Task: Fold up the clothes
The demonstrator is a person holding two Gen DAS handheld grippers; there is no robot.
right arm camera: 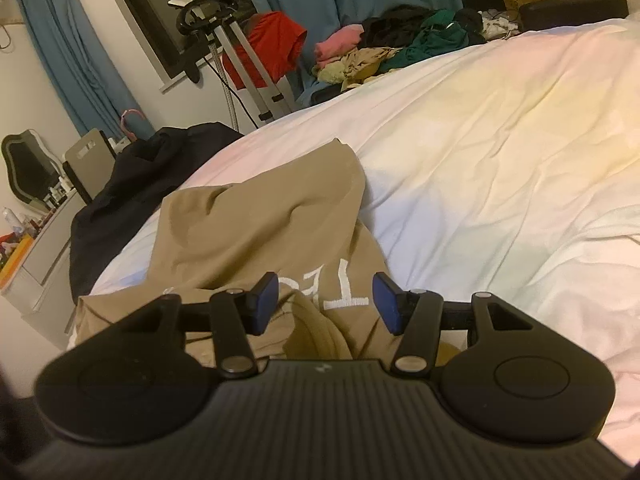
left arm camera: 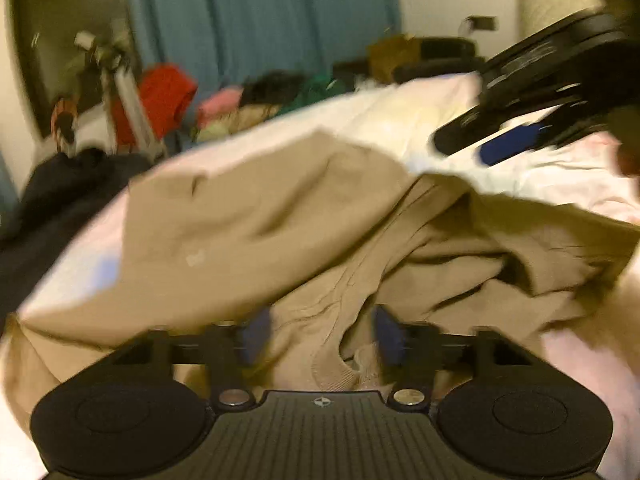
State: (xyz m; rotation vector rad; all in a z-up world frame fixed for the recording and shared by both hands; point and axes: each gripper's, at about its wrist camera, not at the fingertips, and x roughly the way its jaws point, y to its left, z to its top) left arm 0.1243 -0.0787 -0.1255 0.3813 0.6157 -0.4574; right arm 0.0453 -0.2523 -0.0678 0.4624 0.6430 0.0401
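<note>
Tan sweatshirt lies rumpled on the white bedsheet, near its edge. Left gripper is blurred, jaws partly apart with cloth between them (grip unclear); right gripper hovers half-open, holding nothing. Pinch one clean edge, then lay it flat before folding

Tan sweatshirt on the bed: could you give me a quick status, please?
Left gripper open over bunched cloth. Right gripper open, holding nothing. Tan sweatshirt rumpled, unfolded on white bedding. Nothing in the way.

A white-sheeted bed carries a rumpled tan garment.
</note>
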